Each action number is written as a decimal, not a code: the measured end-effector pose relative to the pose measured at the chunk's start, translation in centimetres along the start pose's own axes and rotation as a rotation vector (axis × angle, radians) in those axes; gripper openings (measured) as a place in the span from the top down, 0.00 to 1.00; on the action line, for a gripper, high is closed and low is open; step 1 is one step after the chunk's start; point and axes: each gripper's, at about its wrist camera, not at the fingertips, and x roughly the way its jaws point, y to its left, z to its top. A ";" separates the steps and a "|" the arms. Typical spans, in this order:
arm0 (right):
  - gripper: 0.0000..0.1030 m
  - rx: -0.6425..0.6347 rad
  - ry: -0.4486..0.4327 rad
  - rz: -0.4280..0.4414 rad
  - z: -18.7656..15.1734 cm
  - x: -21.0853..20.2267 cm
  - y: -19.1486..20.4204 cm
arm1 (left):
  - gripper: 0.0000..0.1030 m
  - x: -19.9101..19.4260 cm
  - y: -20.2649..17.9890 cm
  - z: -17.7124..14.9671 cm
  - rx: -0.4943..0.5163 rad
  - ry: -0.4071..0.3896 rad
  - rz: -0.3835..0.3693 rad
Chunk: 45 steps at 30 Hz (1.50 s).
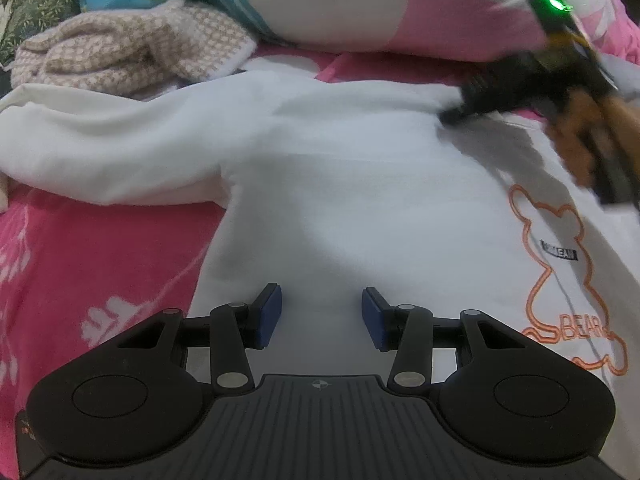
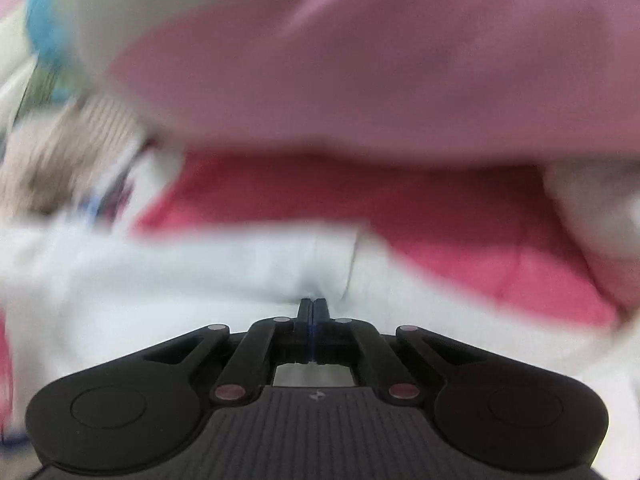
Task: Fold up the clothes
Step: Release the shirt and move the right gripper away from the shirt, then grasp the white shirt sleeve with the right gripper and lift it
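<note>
A white sweatshirt (image 1: 340, 184) with an orange bear outline (image 1: 560, 280) lies spread on a pink bedsheet (image 1: 80, 260). One sleeve (image 1: 100, 148) stretches out to the left. My left gripper (image 1: 322, 312) hovers open over the sweatshirt's lower body, with nothing between its blue pads. My right gripper (image 1: 452, 116), blurred and held by a hand (image 1: 580, 140), is at the garment's far right edge. In the right wrist view, that right gripper (image 2: 313, 306) is shut, with the white sweatshirt (image 2: 160, 280) puckering at its tips.
A beige knitted garment (image 1: 132, 52) lies crumpled at the back left. A large white and pink pillow (image 1: 400, 12) runs along the back. It fills the top of the right wrist view as a blurred pillow (image 2: 360, 60) above the pink sheet (image 2: 460, 232).
</note>
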 end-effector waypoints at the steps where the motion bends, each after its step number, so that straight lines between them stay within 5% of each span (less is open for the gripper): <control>1: 1.00 0.020 -0.025 -0.008 0.8 0.3 -0.2 | 0.56 0.0 0.0 0.0 0.001 -0.003 0.001; 5: 1.00 0.013 -0.077 -0.089 1.6 -1.6 0.5 | 0.56 -0.4 0.6 -0.2 -0.023 -0.006 0.002; 8: 1.00 -0.042 -0.032 -0.002 0.5 -3.2 1.8 | 0.56 -0.6 1.3 -0.4 -0.053 -0.004 -0.003; 11: 1.00 -0.109 0.016 -0.012 -0.2 -1.5 3.1 | 0.56 -0.6 1.4 -0.5 -0.048 -0.006 -0.009; 17: 1.00 0.121 -0.136 -0.136 3.6 1.1 0.3 | 0.56 -0.7 1.8 -0.6 -0.052 -0.008 -0.024; 23: 1.00 0.020 -0.083 0.004 -0.5 -4.4 3.1 | 0.57 -0.8 2.7 -0.5 -0.091 -0.001 -0.052; 27: 1.00 -0.075 0.050 0.122 -1.5 -1.4 7.1 | 0.57 -0.8 3.4 -0.4 -0.116 0.003 -0.070; 29: 1.00 -0.043 0.086 0.084 -0.6 2.4 7.7 | 0.57 -0.8 3.5 -0.5 -0.120 0.002 -0.075; 33: 1.00 0.122 -0.066 -0.033 3.4 3.5 6.6 | 0.57 -1.0 4.0 -0.5 -0.137 0.005 -0.090; 36: 1.00 0.198 -0.067 -0.017 4.0 2.7 6.5 | 0.57 -1.7 4.8 -0.3 -0.178 0.005 -0.100; 40: 1.00 0.005 -0.044 0.027 2.4 -0.5 9.9 | 0.57 -3.7 7.3 0.1 -0.288 -0.003 -0.103; 45: 0.99 -0.305 -0.023 0.179 2.0 -3.4 17.8 | 0.56 -5.7 12.0 0.2 -0.500 -0.038 -0.071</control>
